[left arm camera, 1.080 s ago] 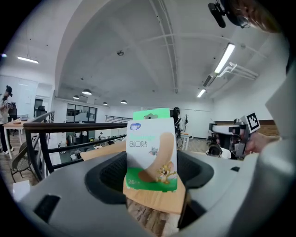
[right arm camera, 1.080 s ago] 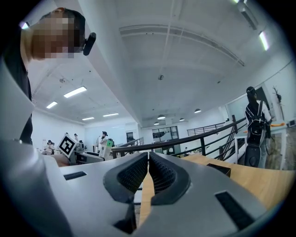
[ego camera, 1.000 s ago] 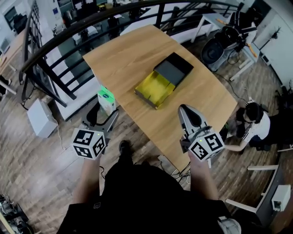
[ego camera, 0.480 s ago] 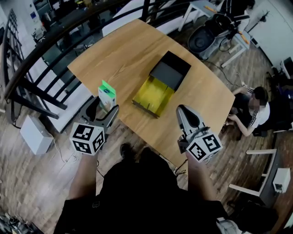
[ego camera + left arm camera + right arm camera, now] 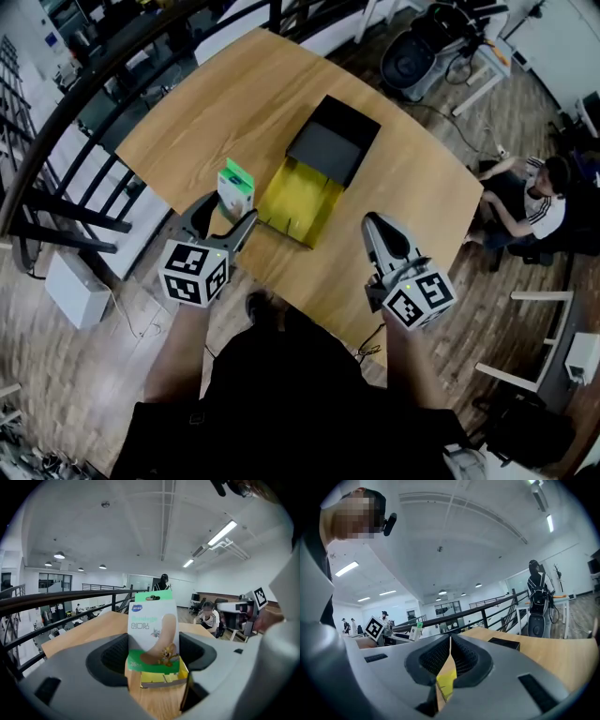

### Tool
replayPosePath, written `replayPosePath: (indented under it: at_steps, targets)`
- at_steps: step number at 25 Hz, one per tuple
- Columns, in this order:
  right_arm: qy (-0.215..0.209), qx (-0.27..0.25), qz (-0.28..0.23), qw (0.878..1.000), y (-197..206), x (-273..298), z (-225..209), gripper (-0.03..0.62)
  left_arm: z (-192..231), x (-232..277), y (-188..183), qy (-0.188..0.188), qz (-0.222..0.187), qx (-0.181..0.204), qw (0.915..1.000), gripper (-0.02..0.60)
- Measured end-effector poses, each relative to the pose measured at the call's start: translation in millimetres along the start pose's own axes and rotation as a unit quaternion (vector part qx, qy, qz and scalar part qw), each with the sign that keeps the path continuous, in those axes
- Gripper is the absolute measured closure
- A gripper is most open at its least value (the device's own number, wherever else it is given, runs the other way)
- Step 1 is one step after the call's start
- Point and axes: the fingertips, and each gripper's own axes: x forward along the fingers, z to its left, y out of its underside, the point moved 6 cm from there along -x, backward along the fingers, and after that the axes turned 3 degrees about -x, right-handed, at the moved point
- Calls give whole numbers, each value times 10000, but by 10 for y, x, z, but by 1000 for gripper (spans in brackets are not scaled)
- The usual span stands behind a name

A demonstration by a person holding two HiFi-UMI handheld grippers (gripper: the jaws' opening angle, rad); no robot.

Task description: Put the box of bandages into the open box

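The left claw [image 5: 229, 209] grips the box of bandages [image 5: 152, 630] upright between its pads, holding it over the near left edge of the wooden surface [image 5: 244, 103], just beside the yellow open box [image 5: 295, 197] with its black lid section. The right claw [image 5: 449, 656] hovers over the near edge with jaws pressed together, empty
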Motion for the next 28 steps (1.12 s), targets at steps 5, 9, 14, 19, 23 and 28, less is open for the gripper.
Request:
replayPosePath:
  at_steps: [5, 9, 14, 19, 23, 28]
  targets:
    - [93, 166, 80, 9998, 80, 10, -262, 557, -115, 441, 59, 180, 342, 65, 9992, 249]
    - [121, 247, 127, 9995, 158, 14, -428, 557, -193, 779, 228, 282, 677, 110, 9972, 249]
    - [193, 365, 271, 9988, 243, 1, -581, 556, -264, 1131, 462, 405, 1136, 163, 9926, 249]
    - [185, 457, 393, 9980, 358, 45, -660, 556, -304, 1418, 747, 503, 1612, 296, 9852, 249]
    - [173, 531, 452, 9974, 435, 66, -706, 556, -357, 1606, 969, 602, 2066, 523, 9752, 249]
    - [171, 646, 485, 9966, 537, 46, -752, 557, -443, 1789, 1160, 690, 2422, 738, 9650, 249]
